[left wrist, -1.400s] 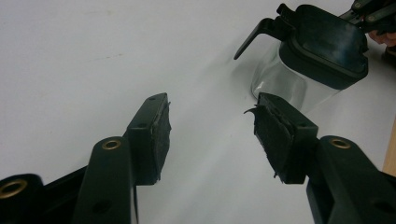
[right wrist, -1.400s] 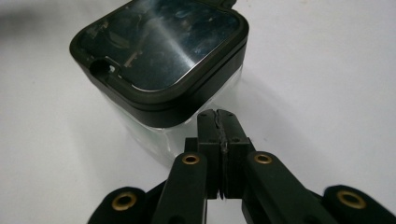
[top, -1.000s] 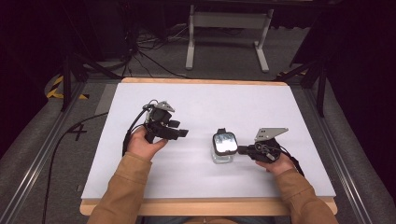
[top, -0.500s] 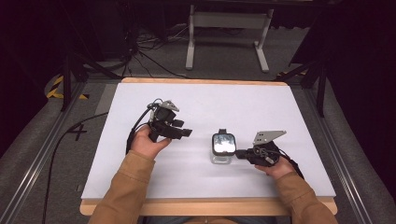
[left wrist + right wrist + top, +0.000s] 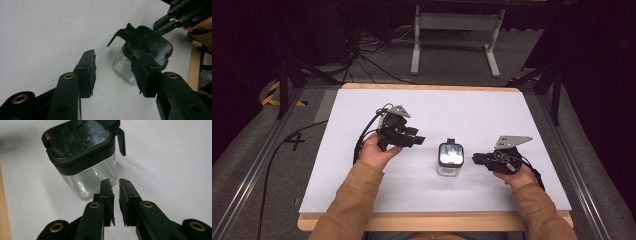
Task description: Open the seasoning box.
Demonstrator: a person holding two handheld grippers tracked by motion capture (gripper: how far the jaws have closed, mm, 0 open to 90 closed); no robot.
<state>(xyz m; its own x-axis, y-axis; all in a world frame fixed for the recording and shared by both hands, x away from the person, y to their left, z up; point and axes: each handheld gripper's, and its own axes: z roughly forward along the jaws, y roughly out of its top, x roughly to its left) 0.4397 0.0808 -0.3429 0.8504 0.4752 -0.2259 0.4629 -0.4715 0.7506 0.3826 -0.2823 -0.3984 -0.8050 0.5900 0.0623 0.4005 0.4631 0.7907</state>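
Note:
A clear square jar (image 5: 449, 157) with a black lid and a side latch stands on the white table (image 5: 362, 200). My left gripper (image 5: 416, 137) is held just left of it and points at it. In the left gripper view the left gripper (image 5: 115, 67) is open; its jaws have just been closing with nothing between them, the jar (image 5: 152, 46) beyond the tips. My right gripper (image 5: 476, 159) sits close to the jar's right side. Seen in its own view, the right gripper (image 5: 116, 185) shows a narrow empty gap; its jaws have just been opening, short of the jar (image 5: 80, 147).
The table's wooden front edge (image 5: 437, 220) runs near the person's sleeves. Beyond the far edge, on the dark floor, are a metal stand (image 5: 454, 30) and loose cables (image 5: 362, 50). A cable (image 5: 277, 165) trails off the table's left side.
The left gripper has edged slightly toward the jar and its jaws look narrower. The right gripper's jaws have parted a little. The jar has stayed put.

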